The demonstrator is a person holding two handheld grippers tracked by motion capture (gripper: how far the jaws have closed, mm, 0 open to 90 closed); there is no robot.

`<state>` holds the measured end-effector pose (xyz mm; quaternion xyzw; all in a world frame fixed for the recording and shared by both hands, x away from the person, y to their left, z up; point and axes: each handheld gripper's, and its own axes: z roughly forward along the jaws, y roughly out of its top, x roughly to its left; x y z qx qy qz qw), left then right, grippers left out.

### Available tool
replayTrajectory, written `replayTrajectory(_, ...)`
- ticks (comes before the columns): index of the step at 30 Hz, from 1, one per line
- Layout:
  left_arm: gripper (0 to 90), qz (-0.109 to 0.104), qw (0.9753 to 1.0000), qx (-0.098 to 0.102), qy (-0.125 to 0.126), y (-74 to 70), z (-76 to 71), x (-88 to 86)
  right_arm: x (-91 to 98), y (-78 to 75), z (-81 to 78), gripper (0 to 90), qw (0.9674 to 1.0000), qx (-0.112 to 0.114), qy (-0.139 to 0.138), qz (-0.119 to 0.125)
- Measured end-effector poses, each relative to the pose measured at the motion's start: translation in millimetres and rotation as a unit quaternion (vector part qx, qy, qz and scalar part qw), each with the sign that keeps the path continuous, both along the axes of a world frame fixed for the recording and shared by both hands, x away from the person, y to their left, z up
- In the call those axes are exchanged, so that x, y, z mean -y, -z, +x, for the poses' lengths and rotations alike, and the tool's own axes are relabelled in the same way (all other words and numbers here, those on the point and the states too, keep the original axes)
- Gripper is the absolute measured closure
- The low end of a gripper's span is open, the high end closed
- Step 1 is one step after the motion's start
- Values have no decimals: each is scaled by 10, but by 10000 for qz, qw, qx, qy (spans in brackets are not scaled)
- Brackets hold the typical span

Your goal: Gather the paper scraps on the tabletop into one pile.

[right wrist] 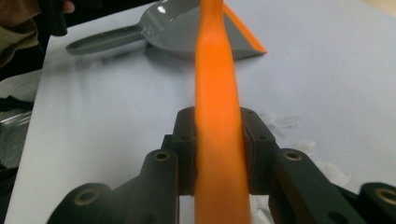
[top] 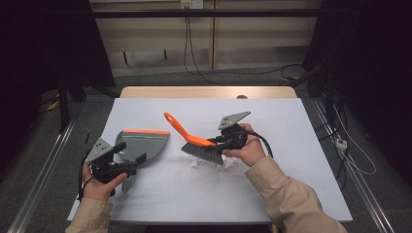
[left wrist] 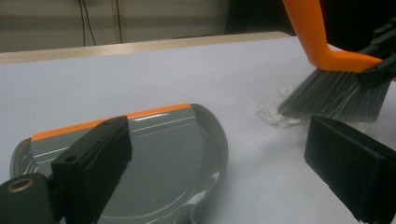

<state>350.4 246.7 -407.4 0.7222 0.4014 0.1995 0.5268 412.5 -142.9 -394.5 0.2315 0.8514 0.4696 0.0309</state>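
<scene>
Brush point(top: 197, 143) sits near the middle of the surface point(top: 272, 194), its grey bristles down among a few pale scraps point(top: 206, 164) and its orange handle slanting up and away to the far left. The right gripper point(top: 214, 141) has its fingers pinching the handle low down, close above the bristle block, which looks like the sensible place: the plastic there seems stiff and light, and a grip near the head should give firm control of the sweep. That smooth handle may be a bit slippery and could twist between the pads if pushed hard. The bristles are soft and will bend, so light pressure should do. The scraps look thin and flimsy, likely to scatter. To the left lies the dustpan point(top: 143, 145), grey with an orange lip on its far edge, flat and light, prone to slide. The left gripper point(top: 130, 156) hovers over its near edge with fingers spread, holding nothing
</scene>
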Motion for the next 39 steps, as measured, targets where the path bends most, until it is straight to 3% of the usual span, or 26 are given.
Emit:
replayTrajectory(4,74,-22,10000,4,-3,10,6,-16,-33,-54,-16,716,9999,21,103,137)
replayTrajectory(12,74,-49,10000,35,-7,1,0,-29,-303,-34,-100,715,9995,-74,-167,241)
replayTrajectory(14,74,-31,10000,22,0,8,1,-30,-419,53,-118,715,9994,-167,-276,96)
replayTrajectory(19,74,-33,10000,4,-15,16,-4,-33,-507,183,-112,716,9990,-288,-341,-94)
replayTrajectory(21,74,-37,10000,-11,-17,13,-10,-34,-476,230,-60,716,9990,-278,-186,-313)
replayTrajectory(24,74,-25,10000,-26,-11,11,-21,-41,-424,228,-23,716,9992,-295,-39,-262)
replayTrajectory(26,74,-13,10000,-48,-19,13,-24,-44,-373,203,6,716,9990,-194,153,-378)
replayTrajectory(29,73,32,9999,-96,-24,17,-26,-48,-303,174,31,716,9993,-261,226,-148)
replayTrajectory(32,67,52,9998,-164,-35,25,-37,-48,-258,95,26,716,9994,-150,283,-90)
replayTrajectory(39,45,138,9993,-352,74,39,-91,-43,-112,-159,2,715,9981,-31,526,332)
